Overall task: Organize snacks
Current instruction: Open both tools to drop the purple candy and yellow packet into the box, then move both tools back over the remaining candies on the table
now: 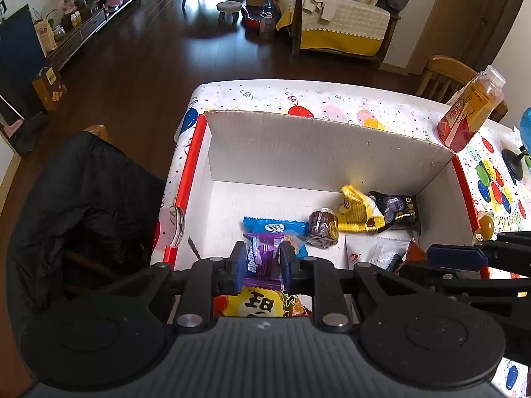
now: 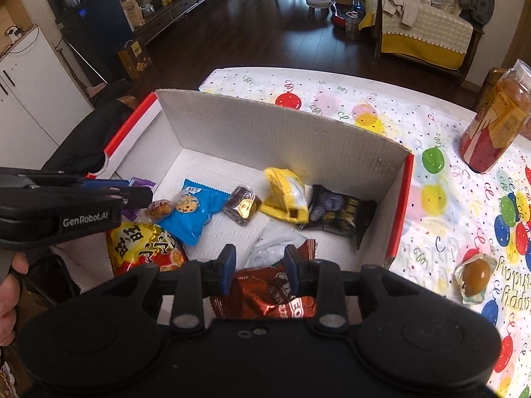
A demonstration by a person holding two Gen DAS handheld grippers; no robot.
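Observation:
A white cardboard box (image 1: 315,152) with red edges stands on the balloon-print tablecloth (image 2: 332,99). My left gripper (image 1: 263,262) hangs low inside its near left corner, shut on a purple snack packet (image 1: 264,255) that fills the gap between the blue pads. Under it lies a red-and-yellow packet (image 1: 255,303). My right gripper (image 2: 259,263) is at the box's near right, its pads closed against a crumpled brown-orange packet (image 2: 265,292) that rests over a white packet (image 2: 275,245). The left gripper (image 2: 146,195) also shows from the side in the right wrist view.
Inside the box (image 2: 265,132) lie a blue cookie packet (image 2: 192,212), a clear-wrapped brown cake (image 2: 242,209), a yellow packet (image 2: 285,195) and a black packet (image 2: 338,212). On the cloth stand an orange drink bottle (image 2: 497,122) and a wrapped brown snack (image 2: 476,277). A black jacket (image 1: 83,205) covers the chair on the left.

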